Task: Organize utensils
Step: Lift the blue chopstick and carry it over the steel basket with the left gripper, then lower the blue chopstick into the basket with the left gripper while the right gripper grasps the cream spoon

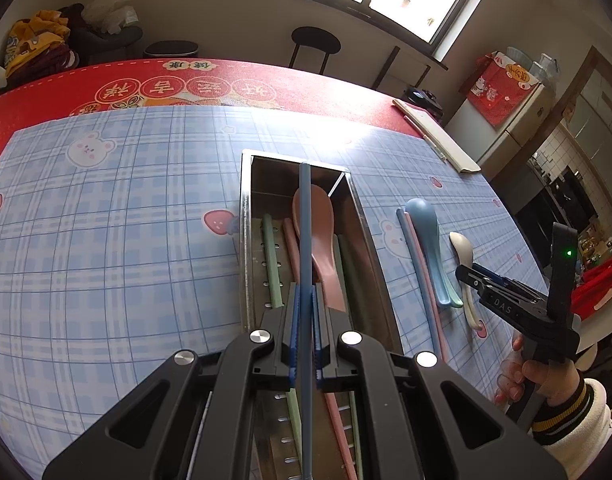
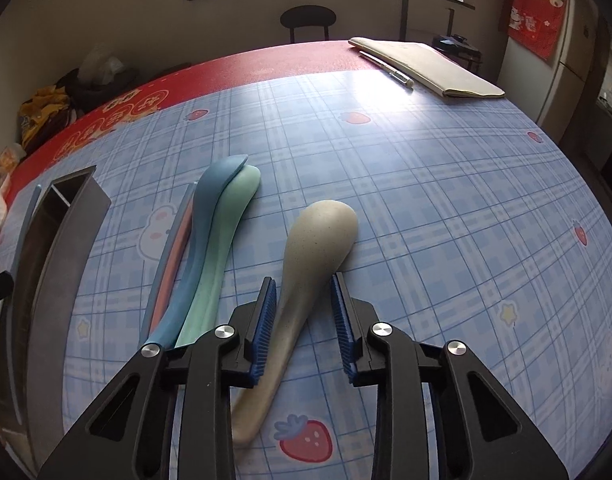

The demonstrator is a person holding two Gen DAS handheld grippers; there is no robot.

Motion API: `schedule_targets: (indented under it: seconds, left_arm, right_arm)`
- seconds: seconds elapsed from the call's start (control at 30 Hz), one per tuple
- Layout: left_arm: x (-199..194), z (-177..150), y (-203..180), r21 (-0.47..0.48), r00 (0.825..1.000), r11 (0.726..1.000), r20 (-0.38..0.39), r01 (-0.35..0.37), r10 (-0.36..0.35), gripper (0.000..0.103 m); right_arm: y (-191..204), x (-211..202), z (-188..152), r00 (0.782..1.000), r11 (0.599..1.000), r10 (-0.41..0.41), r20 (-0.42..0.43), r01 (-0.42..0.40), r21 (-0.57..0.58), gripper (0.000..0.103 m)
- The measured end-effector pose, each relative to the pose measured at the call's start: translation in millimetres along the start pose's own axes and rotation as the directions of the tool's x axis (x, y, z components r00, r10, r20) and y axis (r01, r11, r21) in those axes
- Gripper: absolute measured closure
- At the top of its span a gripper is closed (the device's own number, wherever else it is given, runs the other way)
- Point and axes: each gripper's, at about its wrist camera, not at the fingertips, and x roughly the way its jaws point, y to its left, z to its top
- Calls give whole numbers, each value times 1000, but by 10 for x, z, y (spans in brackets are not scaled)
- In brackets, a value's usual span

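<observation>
My left gripper [image 1: 305, 292] is shut on a blue chopstick [image 1: 305, 220] and holds it lengthwise over the steel utensil box [image 1: 245, 240]. The box holds a pink spoon [image 1: 316, 224] and green and pink chopsticks. My right gripper [image 2: 304, 284] is open, its jaws on either side of a beige spoon [image 2: 320, 236] lying on the table. To the left of that spoon lie a blue spoon [image 2: 210, 208] stacked on a green spoon [image 2: 236, 208], with a blue and a pink chopstick [image 2: 174, 256] beside them. The box [image 2: 62, 232] stands further left.
The table has a blue plaid mat [image 2: 426, 184] over a red cloth [image 1: 266, 84]. A notebook [image 2: 426, 64] and a pen [image 2: 386, 66] lie at the far right edge. A black stool [image 1: 315, 42] stands beyond the table.
</observation>
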Motion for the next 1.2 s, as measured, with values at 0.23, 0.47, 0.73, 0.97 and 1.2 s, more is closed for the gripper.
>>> schedule_targets:
  seconds: [0.23,0.47,0.73,0.97,1.2]
  left_arm:
    - [-6,-15,19,-4,1000,1000,-10,4,-4,97]
    - [13,-24,10,0,1000,1000,-19,-2,2,97]
    - [39,-28,30,1,999,1000,-33,-20,20,97]
    - [104,-32,-14,25,997,998,-56,-50,51,97]
    - [126,-23,-23,21,997,998,-56,-51,52,97]
  right_arm:
    - [-14,-70,-82,998,999,52,34,-53,13,84]
    - [76,-140,-107,997,998,51,62,-48,-35,84]
    - [46,-256,-139,991,997,71,111,-69,-23,95]
    - [24,-310,-197,986,992,123,113,-122,-16,97]
    - [48,-286,-176,984,989,145,100,-142,-30,96]
